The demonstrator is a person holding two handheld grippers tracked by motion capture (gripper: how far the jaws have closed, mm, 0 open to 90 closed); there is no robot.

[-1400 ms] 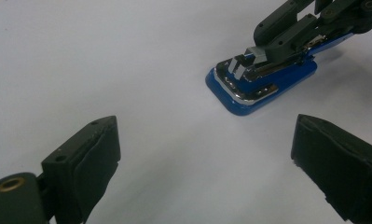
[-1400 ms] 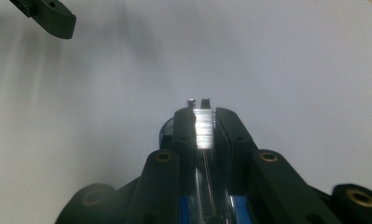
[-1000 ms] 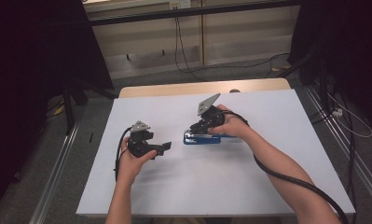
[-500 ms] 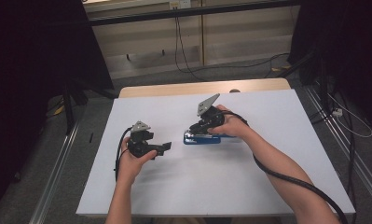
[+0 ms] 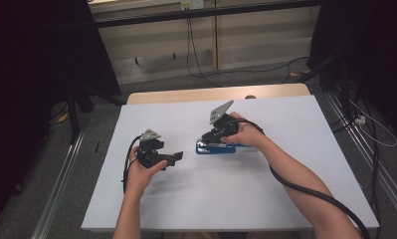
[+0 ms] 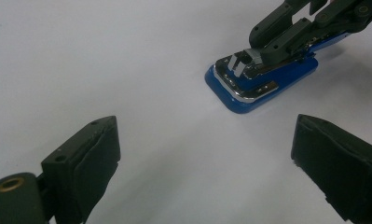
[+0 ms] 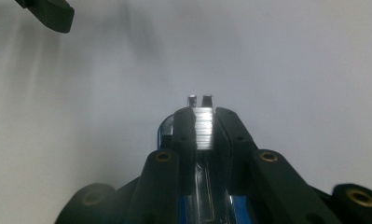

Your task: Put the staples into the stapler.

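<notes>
A blue stapler (image 5: 217, 149) with a chrome top lies flat near the middle of the white table (image 5: 236, 199). My right gripper (image 5: 206, 140) reaches down onto it from the right, and its jaws are shut on the chrome upper part at the stapler's front end (image 7: 203, 125). In the left gripper view the stapler (image 6: 249, 99) lies ahead to the right, with the right gripper (image 6: 267, 49) clamped on its top. My left gripper (image 5: 175, 157) is held low over the table to the stapler's left, its jaws wide open with nothing between them (image 6: 204, 154).
The table's wooden far edge (image 5: 211, 94) borders a floor with cables (image 5: 246, 69). Metal rails (image 5: 61, 174) run along the table's left and right sides. A black cable (image 5: 305, 191) trails from my right gripper across the table's right part.
</notes>
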